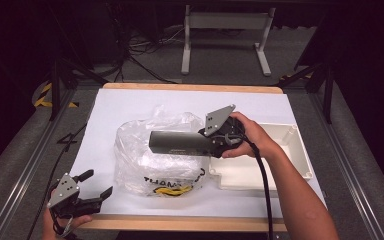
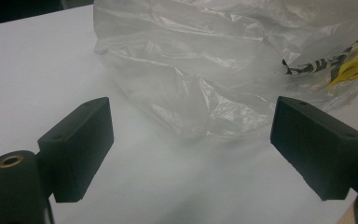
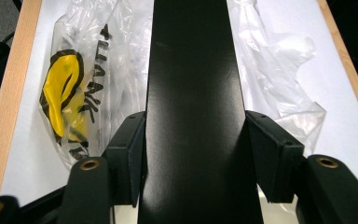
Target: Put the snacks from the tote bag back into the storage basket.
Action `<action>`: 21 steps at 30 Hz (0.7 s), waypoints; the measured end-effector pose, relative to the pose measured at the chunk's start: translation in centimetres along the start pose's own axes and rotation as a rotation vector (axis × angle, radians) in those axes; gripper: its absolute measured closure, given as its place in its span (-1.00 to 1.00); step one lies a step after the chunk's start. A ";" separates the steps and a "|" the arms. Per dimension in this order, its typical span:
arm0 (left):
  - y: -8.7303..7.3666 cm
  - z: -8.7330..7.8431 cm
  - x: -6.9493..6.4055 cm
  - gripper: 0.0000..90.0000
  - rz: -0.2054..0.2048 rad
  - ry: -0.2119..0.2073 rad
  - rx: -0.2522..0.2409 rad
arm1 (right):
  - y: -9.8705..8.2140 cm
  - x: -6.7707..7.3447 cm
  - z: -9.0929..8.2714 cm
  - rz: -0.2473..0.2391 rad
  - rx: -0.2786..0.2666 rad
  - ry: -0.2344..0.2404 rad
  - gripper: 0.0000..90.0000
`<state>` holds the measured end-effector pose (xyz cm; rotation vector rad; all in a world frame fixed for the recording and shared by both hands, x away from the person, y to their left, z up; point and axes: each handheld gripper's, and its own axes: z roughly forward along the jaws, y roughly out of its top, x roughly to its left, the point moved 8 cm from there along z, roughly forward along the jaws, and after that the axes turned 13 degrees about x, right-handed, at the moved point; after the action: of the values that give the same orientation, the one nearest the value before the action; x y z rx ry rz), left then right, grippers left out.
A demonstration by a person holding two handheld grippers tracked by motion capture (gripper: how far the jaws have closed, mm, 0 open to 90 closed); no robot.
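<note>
High view, right tongs (image 1: 206,141): clamped on one end of a dark rectangular box (image 1: 179,142), held level above a crumpled clear plastic bag (image 1: 157,160) at mid-tabletop.
High view, left tongs (image 1: 94,186): jaws apart, empty, at the near-left corner of the tabletop (image 1: 125,102), just short of the bag.
High view, tray: one white plastic tray (image 1: 285,150) along the right edge, nothing visible inside; the right hand (image 1: 252,135) is over its left rim.
Left gripper view, left tongs (image 2: 191,154): jaws wide apart above bare white surface; the bag (image 2: 214,70) lies beyond them, not touching. Black and yellow print shows on its far side.
Right gripper view, right tongs (image 3: 193,156): both pads pressed against the sides of the box (image 3: 193,93), which runs straight out ahead; bag (image 3: 93,70) spread below on both sides.
Bag mouth: cannot tell which way it faces or whether it is open.
Risk 1: the box is gripped at one end only; its overhang could lever it downward or let it slip between the pads.
Risk 2: the thin film may slide or collapse if the box pushes in while nothing holds the bag.
Count: boxes 1; bags 1; trays 1; tongs 2.
</note>
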<state>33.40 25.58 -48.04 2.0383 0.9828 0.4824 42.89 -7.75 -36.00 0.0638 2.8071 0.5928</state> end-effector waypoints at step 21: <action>-0.1 0.3 0.2 -0.69 -0.003 0.000 0.009 | -5.2 -0.6 -3.5 0.059 -0.017 -0.038 -0.05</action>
<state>33.60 25.61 -48.29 2.0448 0.9895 0.4770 42.59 -13.92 -34.89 0.1535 2.7715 0.6230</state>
